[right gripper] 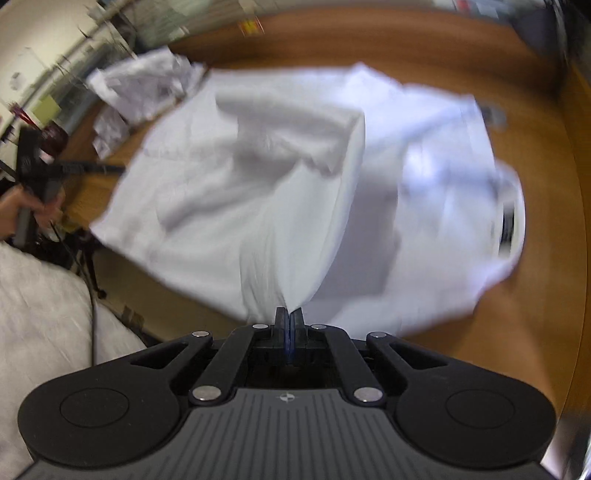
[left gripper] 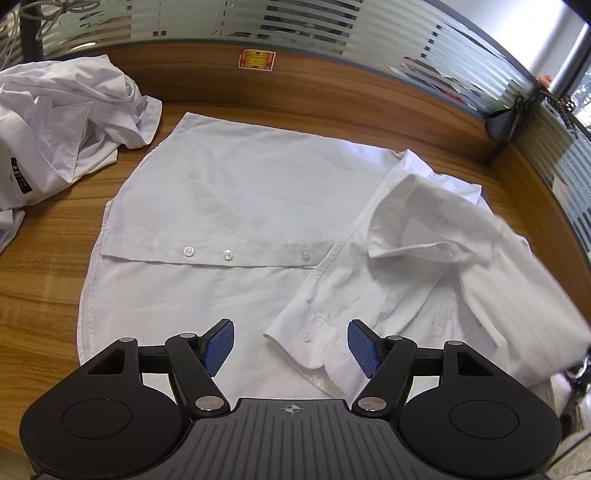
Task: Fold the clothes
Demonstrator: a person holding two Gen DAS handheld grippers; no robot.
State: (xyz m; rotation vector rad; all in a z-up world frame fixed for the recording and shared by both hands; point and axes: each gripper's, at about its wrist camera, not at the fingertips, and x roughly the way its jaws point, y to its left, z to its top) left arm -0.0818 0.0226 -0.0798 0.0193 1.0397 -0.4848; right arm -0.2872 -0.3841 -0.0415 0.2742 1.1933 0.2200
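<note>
Left wrist view: the left gripper point(left gripper: 291, 345) is seen with its blue-padded fingers point(left gripper: 221, 345) set well apart, and nothing is clamped between them. They hover just above a sleeve cuff point(left gripper: 314, 345) of the white shirt point(left gripper: 229, 206); contact cannot be confirmed. The shirt is spread flat on the wooden counter point(left gripper: 48, 266), button placket facing up, with one sleeve folded across the body. A second, crumpled white garment point(left gripper: 62, 129) lies at the far left of the counter, apart from the spread shirt. A raised wooden edge and frosted striped glass panels point(left gripper: 314, 26) are seen behind the counter. The gripper is pitched steeply downward.

Right wrist view: the picture is heavily blurred. The right gripper point(right gripper: 289, 317) is shown with its fingers pressed together, clamped on a gathered fold of the white shirt point(right gripper: 280, 206), which is drawn up taut toward the fingers. The wooden counter point(right gripper: 546, 221) surrounds the fabric. The gripper is angled downward.
</note>
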